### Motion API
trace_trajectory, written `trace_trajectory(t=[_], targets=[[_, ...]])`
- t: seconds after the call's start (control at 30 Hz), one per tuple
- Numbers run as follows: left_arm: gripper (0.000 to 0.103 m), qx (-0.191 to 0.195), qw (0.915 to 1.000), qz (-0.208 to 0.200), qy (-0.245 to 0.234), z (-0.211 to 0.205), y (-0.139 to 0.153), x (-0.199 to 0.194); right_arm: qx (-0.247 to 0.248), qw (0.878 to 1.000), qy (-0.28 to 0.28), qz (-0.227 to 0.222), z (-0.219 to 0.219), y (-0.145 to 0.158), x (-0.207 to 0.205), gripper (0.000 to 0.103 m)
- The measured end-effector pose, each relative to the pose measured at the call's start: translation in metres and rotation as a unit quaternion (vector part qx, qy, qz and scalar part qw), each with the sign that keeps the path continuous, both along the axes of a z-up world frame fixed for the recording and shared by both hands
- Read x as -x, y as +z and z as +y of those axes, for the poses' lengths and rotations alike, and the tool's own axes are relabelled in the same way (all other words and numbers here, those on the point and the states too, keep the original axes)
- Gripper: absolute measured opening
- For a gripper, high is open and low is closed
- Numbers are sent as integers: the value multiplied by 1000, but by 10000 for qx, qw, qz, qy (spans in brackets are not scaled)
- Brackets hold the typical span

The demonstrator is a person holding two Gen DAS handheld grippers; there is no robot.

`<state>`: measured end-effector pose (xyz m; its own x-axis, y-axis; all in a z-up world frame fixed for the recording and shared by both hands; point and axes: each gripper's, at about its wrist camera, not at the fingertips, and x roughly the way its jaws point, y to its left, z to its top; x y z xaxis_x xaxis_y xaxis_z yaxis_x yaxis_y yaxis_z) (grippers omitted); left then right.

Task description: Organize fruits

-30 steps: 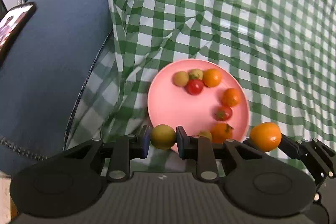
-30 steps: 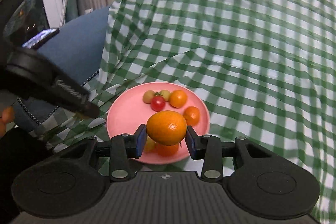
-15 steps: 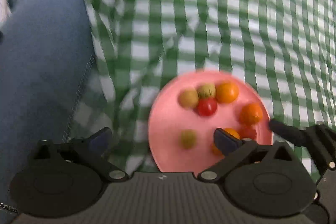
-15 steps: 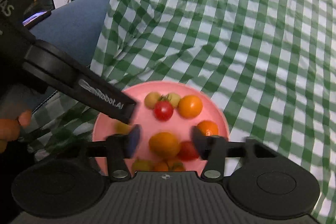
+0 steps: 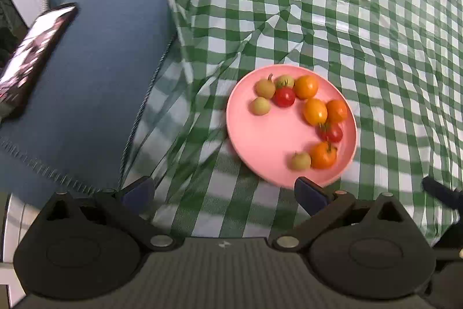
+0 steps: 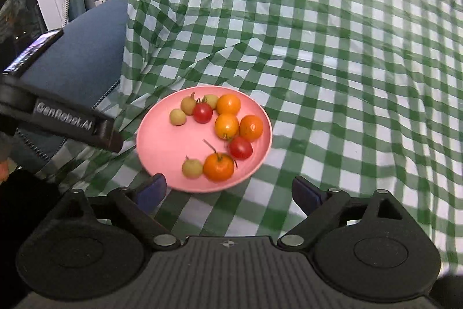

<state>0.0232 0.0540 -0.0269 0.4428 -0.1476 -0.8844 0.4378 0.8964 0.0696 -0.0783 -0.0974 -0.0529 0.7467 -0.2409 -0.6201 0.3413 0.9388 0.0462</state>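
Plate: I see the pink plate (image 6: 162,161) just ahead of my right gripper (image 6: 228,190), on the checked cloth (image 6: 318,62).
Contents: nine small fruits, four orange, two red, three yellow-green.
Orange fruit: the stemmed one (image 6: 218,166) sits nearest my fingers, touching a yellow-green fruit (image 6: 192,167).
Red fruits: one (image 6: 240,148) is mid-plate, the other (image 6: 202,112) is among the far cluster.
Right gripper: its jaws have just been opening and stand wide, nothing between them.
Left gripper: I see the left gripper (image 5: 225,193) spread wide, empty, its tips short of the plate's near rim.
Beyond: a blue cushion (image 5: 95,77) carries a phone (image 5: 31,57), off to my left.
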Motion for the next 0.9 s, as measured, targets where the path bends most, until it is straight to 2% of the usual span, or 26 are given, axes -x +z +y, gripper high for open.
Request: trace_trajectory(t=[0.27, 0.37, 0.43, 0.53, 0.9], targets=[[103, -114, 9986, -514, -82, 20, 11, 56, 614, 9974, -153, -344, 24, 22, 36, 99], [103, -191, 9976, -653, -143, 21, 15, 70, 659, 9966, -220, -444, 27, 27, 46, 100], [103, -107, 9973, -718, -134, 24, 19, 76, 656, 9963, -233, -500, 27, 30, 52, 100], [103, -2, 9975, -693, -133, 26, 23, 80, 677, 9959, -237, -551, 28, 32, 59, 100], [103, -62, 9972, -745, -57, 31, 27, 86, 785, 9945, -209, -654, 35, 37, 69, 101]])
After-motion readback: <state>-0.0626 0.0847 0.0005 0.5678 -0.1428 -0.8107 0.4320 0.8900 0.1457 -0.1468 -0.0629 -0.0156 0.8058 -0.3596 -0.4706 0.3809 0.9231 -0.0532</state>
